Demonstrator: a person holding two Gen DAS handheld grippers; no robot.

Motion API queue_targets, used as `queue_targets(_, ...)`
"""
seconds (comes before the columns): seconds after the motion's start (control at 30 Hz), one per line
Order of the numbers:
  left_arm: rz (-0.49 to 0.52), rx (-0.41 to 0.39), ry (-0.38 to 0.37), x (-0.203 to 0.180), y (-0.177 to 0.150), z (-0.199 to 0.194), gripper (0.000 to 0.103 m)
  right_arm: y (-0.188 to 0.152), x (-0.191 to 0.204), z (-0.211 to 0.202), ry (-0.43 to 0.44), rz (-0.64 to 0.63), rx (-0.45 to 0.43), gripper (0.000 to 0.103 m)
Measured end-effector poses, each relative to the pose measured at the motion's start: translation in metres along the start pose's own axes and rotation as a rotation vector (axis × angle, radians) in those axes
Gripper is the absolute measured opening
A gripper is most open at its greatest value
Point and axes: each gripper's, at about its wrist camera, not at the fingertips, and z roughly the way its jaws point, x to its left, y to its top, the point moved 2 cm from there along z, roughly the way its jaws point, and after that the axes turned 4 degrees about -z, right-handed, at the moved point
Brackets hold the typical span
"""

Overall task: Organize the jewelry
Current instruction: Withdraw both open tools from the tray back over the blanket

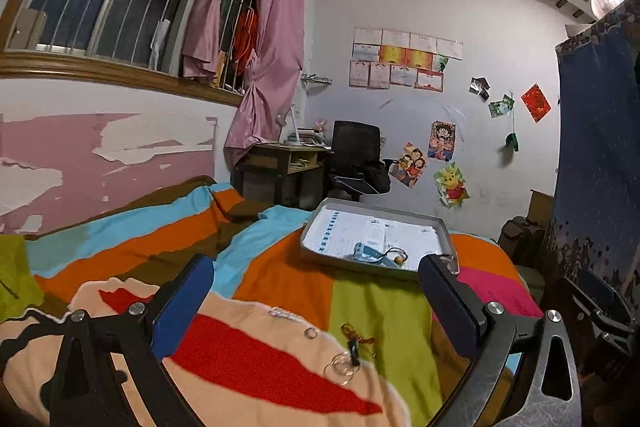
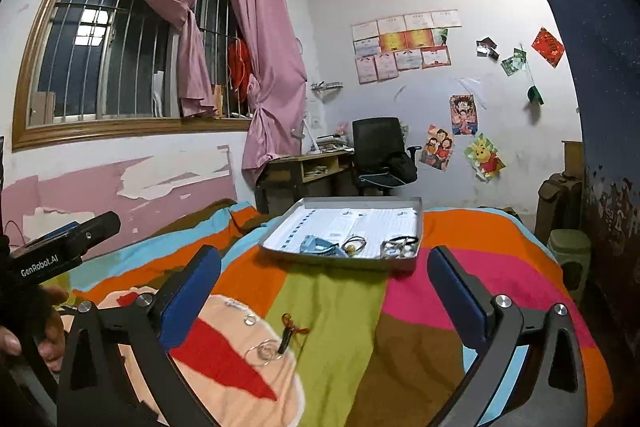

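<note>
A bedroom with pink curtains and poster-dotted white walls holds a bed under a multicoloured striped blanket [image 2: 340, 307]. On it, the shallow grey cardboard tray [image 2: 280, 227] sits well ahead of both grippers, holding a light blue pouch [image 2: 320, 245], a beaded ring bracelet [image 2: 354, 245] and a silver bangle [image 2: 400, 245]. The left gripper [image 1: 316, 301] and right gripper [image 2: 324, 293] are spread wide and empty. Between and just below their fingers lie a clear glass bangle [image 2: 266, 351], a red-tasselled charm [image 2: 292, 331] and a small clear ring [image 2: 250, 320].
</note>
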Motion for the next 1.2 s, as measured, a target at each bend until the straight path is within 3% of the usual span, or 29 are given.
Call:
queue_targets(0.3,0.034,0.049,-0.021,0.021,-0.025,-0.035,0.103,-0.022,0.021,-0.044,-0.028,-0.001,0.032,0.102)
queue_targets(0.63,0.087,0.092,-0.014,0.027,-0.049,-0.054,0.103,-0.039,0.025,-0.044,-0.051,0.01,0.111,0.102)
queue_targets(1.0,0.103,0.132,0.037,0.028,-0.051,-0.042,0.103,-0.038,0.034,-0.026,-0.046,-0.016,0.158,0.102)
queue_targets(1.2,0.121,0.132,0.067,0.033,-0.036,-0.015,0.103,-0.025,0.035,-0.012,-0.051,-0.047,0.136,0.102)
